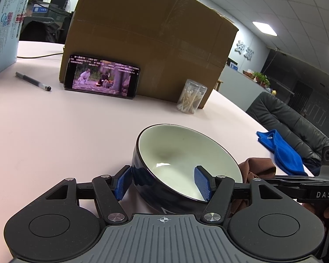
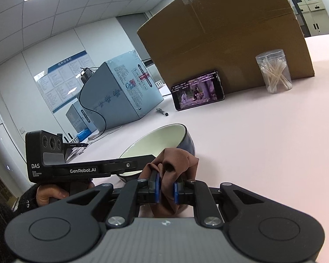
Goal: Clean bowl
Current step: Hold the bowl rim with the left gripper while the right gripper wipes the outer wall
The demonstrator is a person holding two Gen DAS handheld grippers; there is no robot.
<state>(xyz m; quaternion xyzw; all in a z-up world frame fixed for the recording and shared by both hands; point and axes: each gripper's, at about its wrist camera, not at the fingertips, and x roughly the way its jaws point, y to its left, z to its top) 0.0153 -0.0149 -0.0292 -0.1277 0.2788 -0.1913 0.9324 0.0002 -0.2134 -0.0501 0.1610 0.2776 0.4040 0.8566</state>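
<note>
The left tongs [image 1: 163, 183] are clamping the bowl's [image 1: 186, 160] near wall — one pad outside, one inside — tilting it on the pink table [image 1: 54, 131]. The right tongs [image 2: 166, 189] are pinching a brown cloth [image 2: 175, 162] just beside the bowl's rim.

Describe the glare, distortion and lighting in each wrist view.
Left wrist view: a small white glint sits inside the bowl, ceiling panels blow out white, and the fisheye bows the cardboard box. Right wrist view: the horizon tilts, the phone screen glows, and the brown cloth looks evenly lit.
</note>
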